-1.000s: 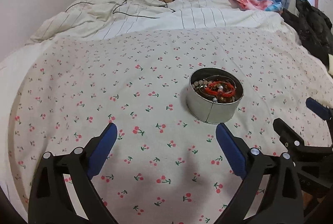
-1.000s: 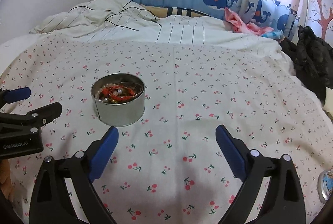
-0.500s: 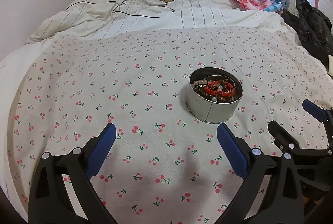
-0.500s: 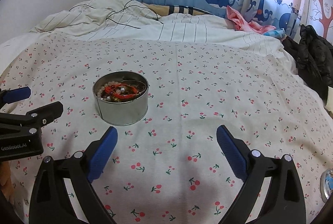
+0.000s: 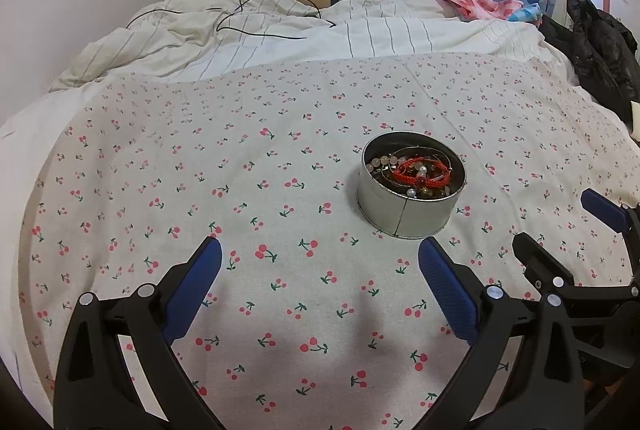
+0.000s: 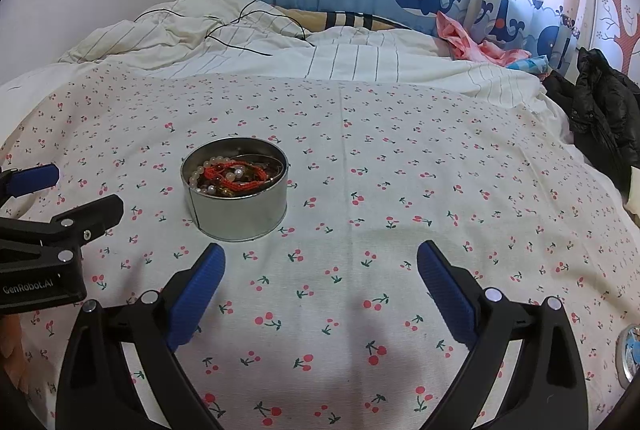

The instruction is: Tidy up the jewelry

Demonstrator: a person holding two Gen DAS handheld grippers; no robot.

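A round metal tin (image 5: 404, 212) stands on the cherry-print sheet (image 5: 200, 170), filled with jewelry: a red braided bracelet (image 5: 420, 176), pearl beads and thin bangles. The tin also shows in the right wrist view (image 6: 240, 214). My left gripper (image 5: 320, 262) is open and empty, low over the sheet, with the tin just beyond its right finger. My right gripper (image 6: 320, 262) is open and empty, with the tin just beyond its left finger. Each gripper appears at the edge of the other's view.
A rumpled striped duvet (image 5: 280, 34) with a black cable (image 5: 256, 22) lies at the back. Black jackets (image 5: 600, 46) are piled at the right. A small round lid-like object (image 6: 628, 354) lies at the sheet's right edge. Whale curtains hang behind.
Both grippers have tilted slightly, so the tin sits a little lower and nearer in each view. Both stay open. Nothing was picked up.
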